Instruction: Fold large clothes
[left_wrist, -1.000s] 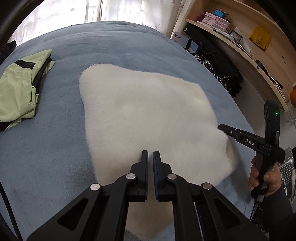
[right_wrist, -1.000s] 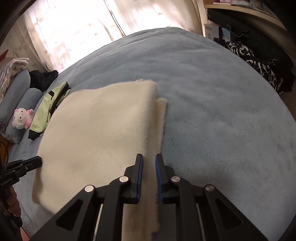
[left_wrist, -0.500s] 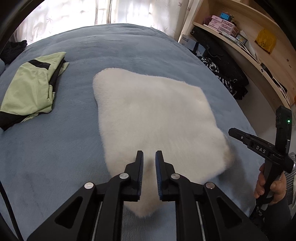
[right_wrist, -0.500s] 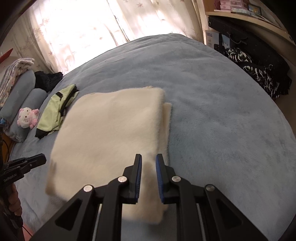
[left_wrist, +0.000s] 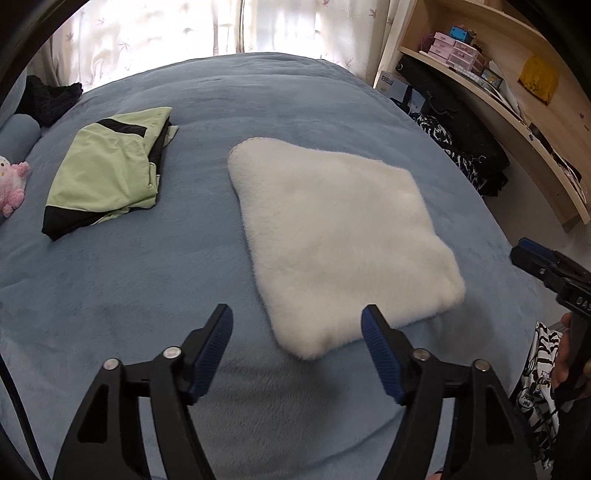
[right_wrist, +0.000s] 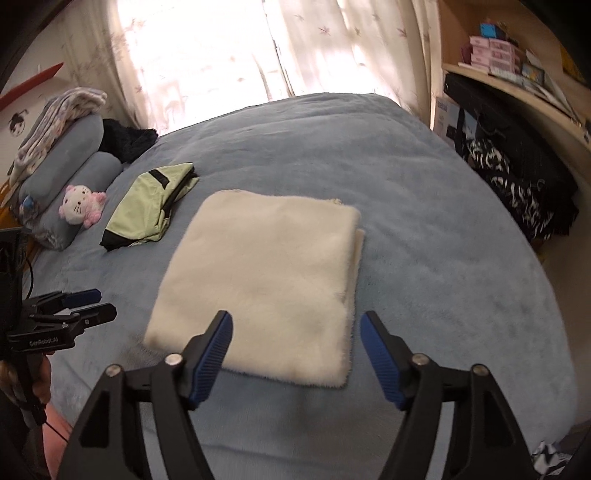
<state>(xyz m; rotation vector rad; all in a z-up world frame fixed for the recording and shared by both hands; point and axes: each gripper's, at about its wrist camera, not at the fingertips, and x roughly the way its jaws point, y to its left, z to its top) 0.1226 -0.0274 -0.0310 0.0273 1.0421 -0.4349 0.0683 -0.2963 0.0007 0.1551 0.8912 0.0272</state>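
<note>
While you hold both tools above the near part of the blue bed cover (left_wrist: 122, 280), the left gripper (left_wrist: 297, 339) is opening, its blue pads spread wide with nothing between them. The right gripper (right_wrist: 295, 341) is opening likewise, and its jaws also stand apart and empty.

Just beyond your fingertips lies the cream fleece garment (left_wrist: 340, 236), folded into a thick, roughly square pad and resting flat on the cover. Its pile is fluffy and unmarked. In the right wrist view a lower layer sticks out as a narrow strip along the right-hand edge.

Farther left, well apart from it, a folded green and black garment (right_wrist: 155, 203) sits on the cover. A white and pink plush toy (right_wrist: 81, 208) leans against grey pillows (right_wrist: 62, 173) beyond that.

At the far right, a wooden shelf (left_wrist: 476, 85) carries small pink boxes (left_wrist: 456, 50); dark clothing (left_wrist: 465, 147) is piled below it.
</note>
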